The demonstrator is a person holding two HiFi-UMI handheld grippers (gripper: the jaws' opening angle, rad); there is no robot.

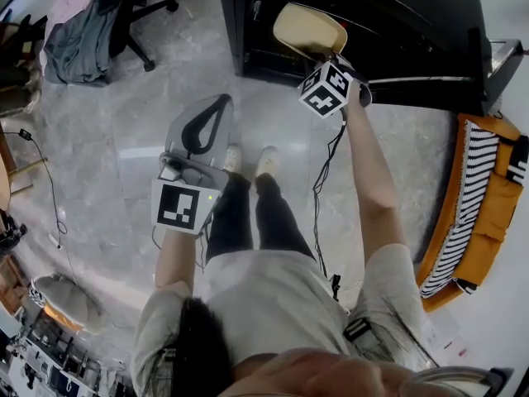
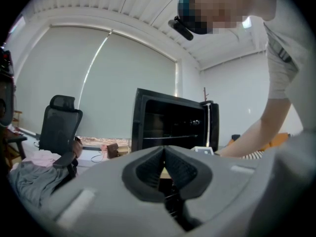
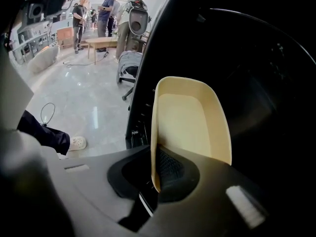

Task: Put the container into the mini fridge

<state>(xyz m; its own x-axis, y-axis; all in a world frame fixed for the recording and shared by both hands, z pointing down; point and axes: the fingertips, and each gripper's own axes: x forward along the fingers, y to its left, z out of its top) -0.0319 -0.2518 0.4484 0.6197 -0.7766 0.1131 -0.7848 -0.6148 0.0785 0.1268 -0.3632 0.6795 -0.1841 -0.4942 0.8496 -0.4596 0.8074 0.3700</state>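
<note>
A cream, open-topped container (image 1: pixel 309 30) is held by its rim in my right gripper (image 1: pixel 332 59), at the mouth of the black mini fridge (image 1: pixel 397 23). In the right gripper view the container (image 3: pixel 190 120) stands on edge, its wall pinched between the dark pads (image 3: pixel 170 168), with the fridge's dark inside (image 3: pixel 266 83) behind it. My left gripper (image 1: pixel 216 106) hangs lower over the floor, jaws closed together with nothing between them; in its own view the fingertips (image 2: pixel 164 150) meet and the open fridge (image 2: pixel 173 127) shows ahead.
An office chair (image 1: pixel 99 15) draped with clothes stands at the far left. An orange seat with a striped cushion (image 1: pixel 475 205) sits to the right of the fridge. The fridge door (image 1: pixel 496 60) stands open. People and a table (image 3: pixel 101 41) are far off.
</note>
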